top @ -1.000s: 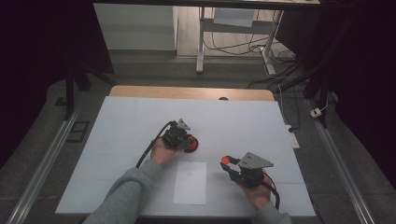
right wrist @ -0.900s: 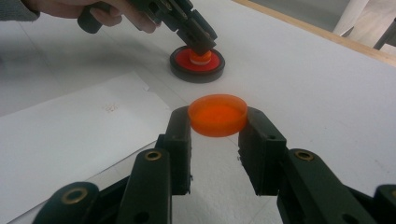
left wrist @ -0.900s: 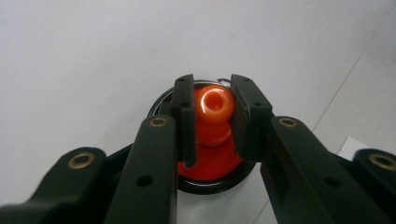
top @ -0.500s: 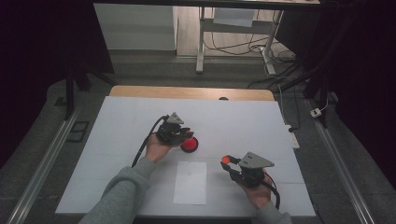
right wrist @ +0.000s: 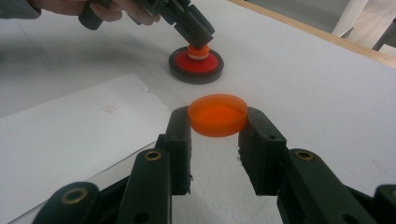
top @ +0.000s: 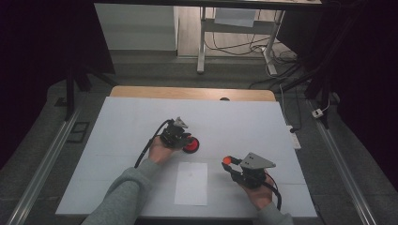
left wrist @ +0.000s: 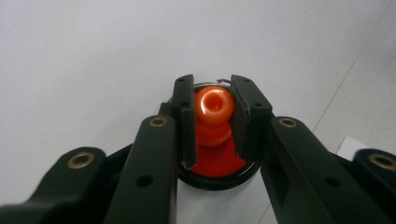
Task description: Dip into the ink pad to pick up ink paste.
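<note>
My left gripper (left wrist: 212, 112) pinches the orange knob (left wrist: 214, 106) on the red disc (top: 191, 145), mid-table; rigid, slick, grip the neck. My right gripper (right wrist: 218, 128) clamps the orange cap (right wrist: 217, 115) by its rim, light plastic.

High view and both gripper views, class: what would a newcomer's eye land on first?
The bright orange cap, pinched in the right gripper above the white table. Next, the orange knob gripped by the left gripper over a red, black-rimmed base at mid-table, beyond a white paper sheet.
</note>
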{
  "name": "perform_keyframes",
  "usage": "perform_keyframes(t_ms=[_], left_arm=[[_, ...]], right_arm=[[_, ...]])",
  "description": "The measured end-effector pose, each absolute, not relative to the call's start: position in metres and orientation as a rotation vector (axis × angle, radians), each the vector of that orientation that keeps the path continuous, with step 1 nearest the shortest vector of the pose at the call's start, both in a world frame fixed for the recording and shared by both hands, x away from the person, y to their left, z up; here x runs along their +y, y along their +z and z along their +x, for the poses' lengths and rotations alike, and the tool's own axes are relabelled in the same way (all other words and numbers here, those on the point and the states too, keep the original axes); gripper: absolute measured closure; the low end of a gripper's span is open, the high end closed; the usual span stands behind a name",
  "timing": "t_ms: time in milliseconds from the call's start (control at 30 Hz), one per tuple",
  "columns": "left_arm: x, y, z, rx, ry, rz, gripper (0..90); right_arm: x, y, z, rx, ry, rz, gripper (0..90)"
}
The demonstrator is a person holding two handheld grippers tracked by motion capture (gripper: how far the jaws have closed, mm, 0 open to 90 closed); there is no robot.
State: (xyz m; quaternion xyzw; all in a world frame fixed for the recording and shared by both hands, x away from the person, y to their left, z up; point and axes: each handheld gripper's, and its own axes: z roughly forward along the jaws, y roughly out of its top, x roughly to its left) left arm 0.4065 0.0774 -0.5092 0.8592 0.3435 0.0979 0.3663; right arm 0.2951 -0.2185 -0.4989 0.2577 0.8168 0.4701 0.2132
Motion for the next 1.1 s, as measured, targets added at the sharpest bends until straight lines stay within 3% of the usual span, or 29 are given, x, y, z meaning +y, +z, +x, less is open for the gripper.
perform_keyframes(t_ms=[1100], left_arm=[[0.0748,-0.5119,0.4053,0.914,0.247,2.217,72.9]], right_arm=[[-0.2184,-0.4992,0.2951,2.267,1.303,0.717,64.7]])
